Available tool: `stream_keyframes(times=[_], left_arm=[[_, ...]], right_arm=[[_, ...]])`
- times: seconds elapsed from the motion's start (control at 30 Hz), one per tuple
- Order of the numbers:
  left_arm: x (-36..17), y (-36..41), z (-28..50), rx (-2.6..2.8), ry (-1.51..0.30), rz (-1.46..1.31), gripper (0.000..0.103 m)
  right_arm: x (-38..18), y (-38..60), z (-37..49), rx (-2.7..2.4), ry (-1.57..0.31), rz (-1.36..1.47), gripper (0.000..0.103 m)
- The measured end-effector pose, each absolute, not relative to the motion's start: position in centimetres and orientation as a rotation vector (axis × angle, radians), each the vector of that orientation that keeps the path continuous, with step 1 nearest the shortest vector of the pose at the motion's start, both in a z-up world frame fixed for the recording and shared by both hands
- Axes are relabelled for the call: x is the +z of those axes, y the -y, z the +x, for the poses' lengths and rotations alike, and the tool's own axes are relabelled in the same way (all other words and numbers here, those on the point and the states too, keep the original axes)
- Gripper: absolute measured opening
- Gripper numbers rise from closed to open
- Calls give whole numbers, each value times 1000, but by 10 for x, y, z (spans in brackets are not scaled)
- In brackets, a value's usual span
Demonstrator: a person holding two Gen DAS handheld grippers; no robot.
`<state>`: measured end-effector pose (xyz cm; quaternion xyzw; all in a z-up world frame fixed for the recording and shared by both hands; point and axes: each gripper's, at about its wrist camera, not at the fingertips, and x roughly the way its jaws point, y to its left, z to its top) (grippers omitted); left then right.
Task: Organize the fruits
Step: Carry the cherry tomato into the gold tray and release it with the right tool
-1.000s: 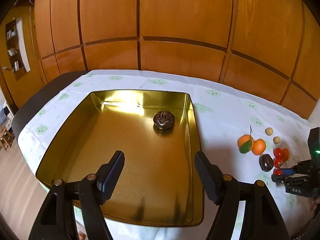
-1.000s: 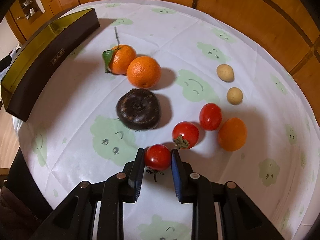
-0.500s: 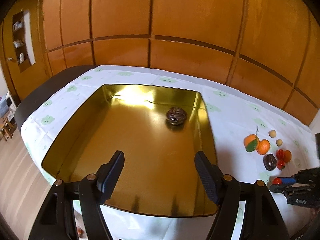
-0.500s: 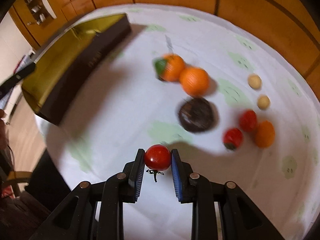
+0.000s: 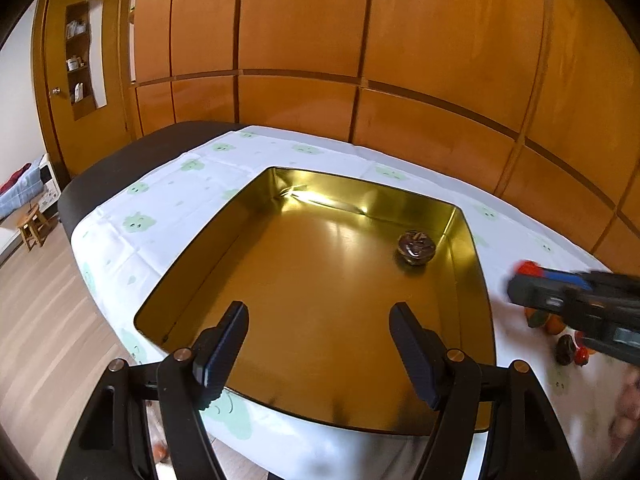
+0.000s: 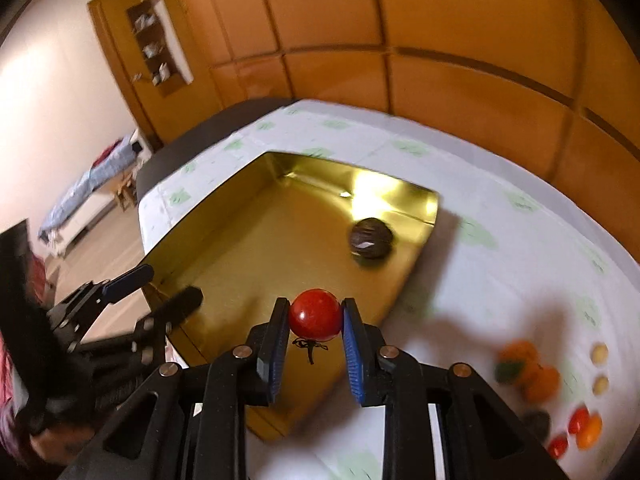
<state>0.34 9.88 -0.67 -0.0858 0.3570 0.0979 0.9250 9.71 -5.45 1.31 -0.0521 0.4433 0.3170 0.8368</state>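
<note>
The right tongs (image 6: 316, 334), pinching a round red tomato (image 6: 316, 315), have risen from the fruit cluster to above the gold metal tray (image 6: 416, 272). One dark round fruit (image 6: 371, 238) is placed; the rest remain on the table (image 6: 500, 240). The left tongs (image 5: 320, 348) stand spread and empty.

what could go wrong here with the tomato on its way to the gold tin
1. The right gripper pinches the round, smooth tomato only at its sides, so it could slip out over the tablecloth before it is well inside the gold tin.
2. Dropped from this height, it may roll into the dark fruit in the tin.
3. The open left gripper hangs over the tin's near edge; the two could collide.
</note>
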Motion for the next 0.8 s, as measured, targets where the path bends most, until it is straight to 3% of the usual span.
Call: stream_keyframes(times=[0.4,0.8], left_arm=[[-15,-105,4,204,-752,-187,74],[-15,-99,3,194,-755,-176,74]], right_arm=[[-37,20,120,615,-1004,-259,26],[-28,35,111,557,-948,-183,27]])
